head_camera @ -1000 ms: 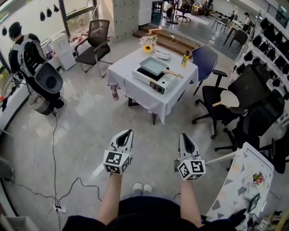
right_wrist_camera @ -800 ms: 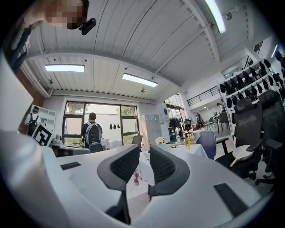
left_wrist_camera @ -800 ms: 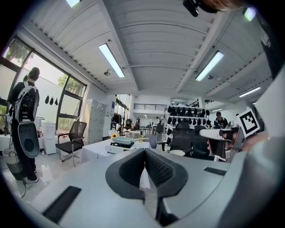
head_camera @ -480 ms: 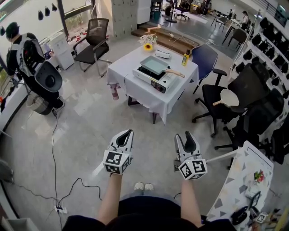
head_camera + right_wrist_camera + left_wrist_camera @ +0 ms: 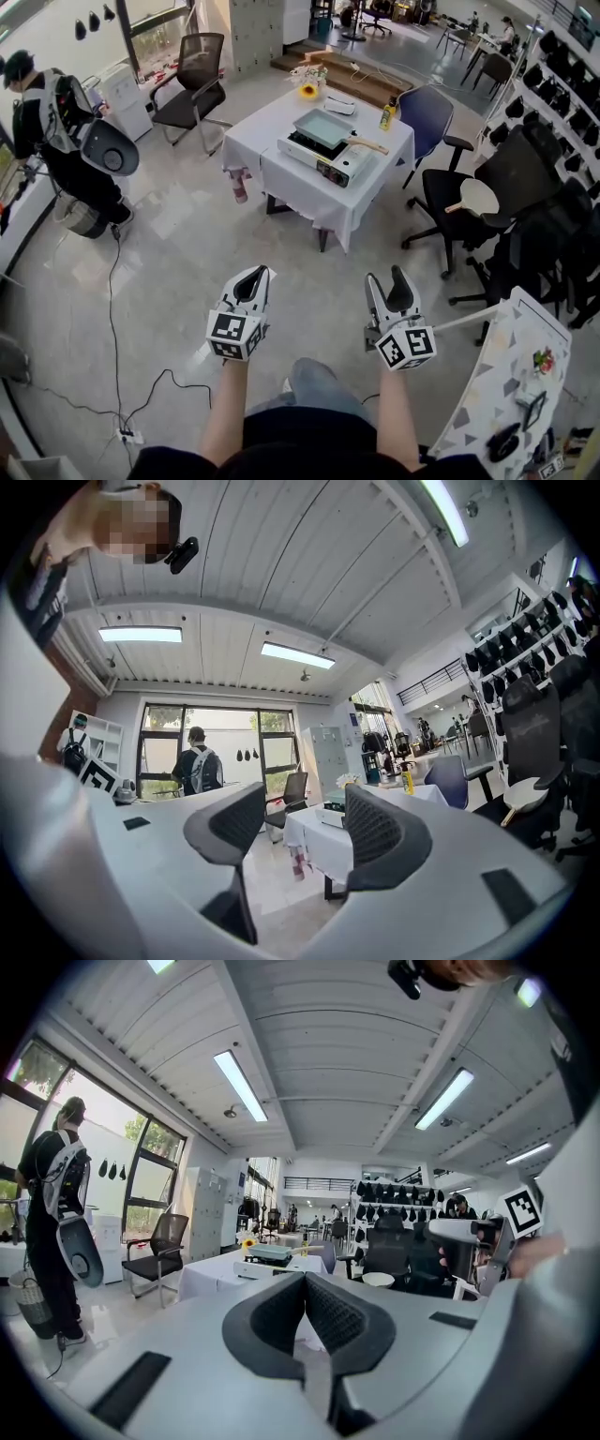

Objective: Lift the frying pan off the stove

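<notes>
White cloth covers the table point(image 5: 281, 183) in the upper middle of the head view, and there the frying pan point(image 5: 322, 127) sits on the stove point(image 5: 330, 159), its wooden handle point(image 5: 370, 146) pointing right. We stand well apart from it, so we judge this the approach step, with nothing lifted yet. Our left gripper point(image 5: 254, 273) is closed on nothing. Our right gripper point(image 5: 387, 276) is opening its jaws wide, with nothing between them. Next we must walk up and set the jaws around the handle.
</notes>
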The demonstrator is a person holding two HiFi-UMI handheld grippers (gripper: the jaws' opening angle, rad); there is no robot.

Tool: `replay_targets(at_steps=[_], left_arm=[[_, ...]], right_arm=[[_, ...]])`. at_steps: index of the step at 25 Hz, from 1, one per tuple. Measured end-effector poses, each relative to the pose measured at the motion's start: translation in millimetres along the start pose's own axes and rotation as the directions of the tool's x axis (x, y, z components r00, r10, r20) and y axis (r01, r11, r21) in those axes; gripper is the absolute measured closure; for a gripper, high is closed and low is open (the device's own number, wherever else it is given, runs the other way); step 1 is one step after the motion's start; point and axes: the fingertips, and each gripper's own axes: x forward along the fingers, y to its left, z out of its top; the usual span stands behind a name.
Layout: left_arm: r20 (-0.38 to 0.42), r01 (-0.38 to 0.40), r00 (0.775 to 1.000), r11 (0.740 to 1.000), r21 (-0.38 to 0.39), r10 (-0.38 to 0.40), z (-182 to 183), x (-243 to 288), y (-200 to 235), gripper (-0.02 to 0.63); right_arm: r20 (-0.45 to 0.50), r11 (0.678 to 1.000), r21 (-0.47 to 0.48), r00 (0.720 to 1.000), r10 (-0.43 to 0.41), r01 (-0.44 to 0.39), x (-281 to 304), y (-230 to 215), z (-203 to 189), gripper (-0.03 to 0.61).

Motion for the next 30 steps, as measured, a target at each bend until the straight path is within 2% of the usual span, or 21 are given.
replay_targets(at_steps=[9, 17, 25, 30], left_arm=[[0.008, 0.004, 1.000, 1.000, 0.006, -0.004, 5.0, 33.8, 21.9, 0.594], [0.020, -0.028, 0.999, 0.999, 0.025, 0.028, 14.4, 95.1, 76.0, 0.594], [-0.004, -0.052, 0.999, 0.998, 0.027, 0.052, 25.3, 229.3, 172.2, 0.594], [-0.011, -0.040, 0.999, 0.998, 0.045, 0.041, 53.6, 338.9, 226.9, 0.594]], right_arm=[[0.006, 0.998, 0.007, 0.998, -0.056, 0.056, 31.0, -29.0, 4.7, 0.328], [0.034, 0.998, -0.006, 0.997, -0.069, 0.070, 113.6, -73.9, 6.0, 0.328], [0.055, 0.994, -0.032, 0.993, -0.106, 0.108, 265.0, -147.3, 13.0, 0.328], [0.067, 0.988, -0.030, 0.987, -0.149, 0.151, 356.0, -207.6, 28.8, 0.328]])
